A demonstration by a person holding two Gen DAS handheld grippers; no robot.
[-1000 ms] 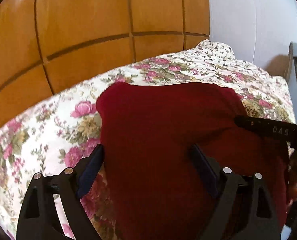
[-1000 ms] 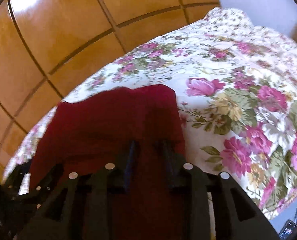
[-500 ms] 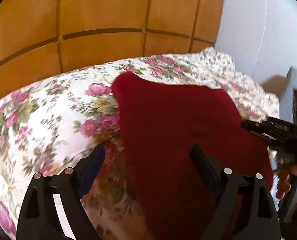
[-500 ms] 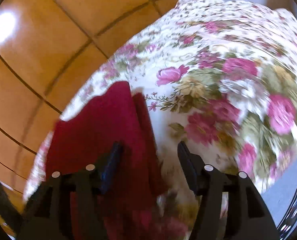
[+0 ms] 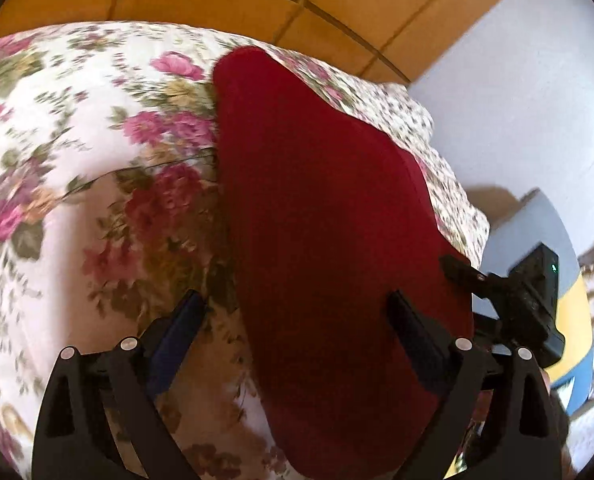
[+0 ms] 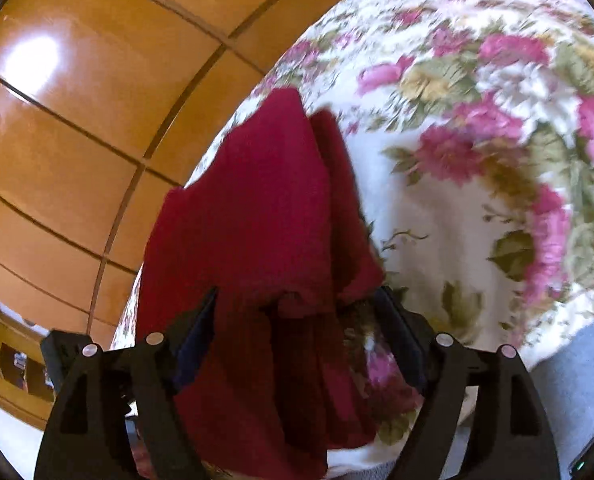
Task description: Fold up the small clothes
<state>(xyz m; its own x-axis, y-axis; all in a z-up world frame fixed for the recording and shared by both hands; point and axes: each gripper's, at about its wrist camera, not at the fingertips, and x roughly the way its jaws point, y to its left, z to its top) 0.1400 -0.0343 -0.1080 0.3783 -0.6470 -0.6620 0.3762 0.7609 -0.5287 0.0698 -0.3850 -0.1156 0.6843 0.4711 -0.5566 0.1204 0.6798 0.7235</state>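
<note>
Right gripper [image 6: 297, 320]: jaws have just been opening and now stand wide; the bunched edge of the red garment [image 6: 265, 220] lies between them, not pinched.
Left gripper [image 5: 297, 320]: wide too, jaws lately opened a little further; one finger over the red cloth, the other over the bedspread.
Change: a second ago the right jaws stood nearly closed over the cloth; they have let go.
Meaning: probably one fold is laid and released, the next grasp not yet taken.
Garment: lying on the flowered bedspread [image 5: 77, 160], doubled along its right edge.
Room: wooden panelled wall [image 6: 77, 120] behind the bed; pale wall [image 5: 517, 80] beside it.
</note>
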